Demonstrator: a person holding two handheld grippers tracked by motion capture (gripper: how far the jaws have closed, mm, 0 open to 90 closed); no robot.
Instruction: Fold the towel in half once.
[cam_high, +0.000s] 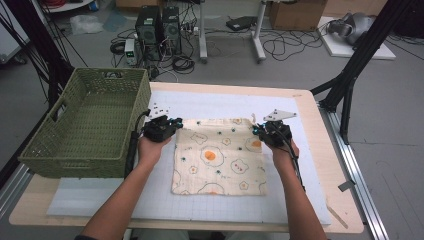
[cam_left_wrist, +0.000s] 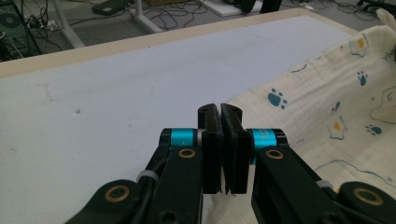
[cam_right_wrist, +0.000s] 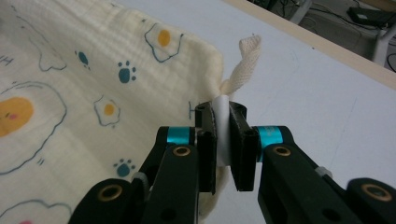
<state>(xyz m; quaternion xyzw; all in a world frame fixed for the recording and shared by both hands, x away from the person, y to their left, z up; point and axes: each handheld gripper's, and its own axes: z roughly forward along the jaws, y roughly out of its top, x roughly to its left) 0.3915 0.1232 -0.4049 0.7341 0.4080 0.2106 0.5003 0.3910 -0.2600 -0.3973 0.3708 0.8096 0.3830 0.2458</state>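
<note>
While the cloth (cam_high: 220, 156) lies flat, left tool (cam_left_wrist: 223, 140) and right tool (cam_right_wrist: 223, 135) each pinch a far corner.

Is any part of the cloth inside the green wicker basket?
No: in the high view the patterned cloth lies flat on the white mat, wholly to the right of the green wicker basket.

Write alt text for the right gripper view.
The right gripper is shut on the corner of a cream cloth printed with fried eggs and paw prints. A woven loop sticks up just beyond the jaws, and the cloth lies on a pale mat.
</note>
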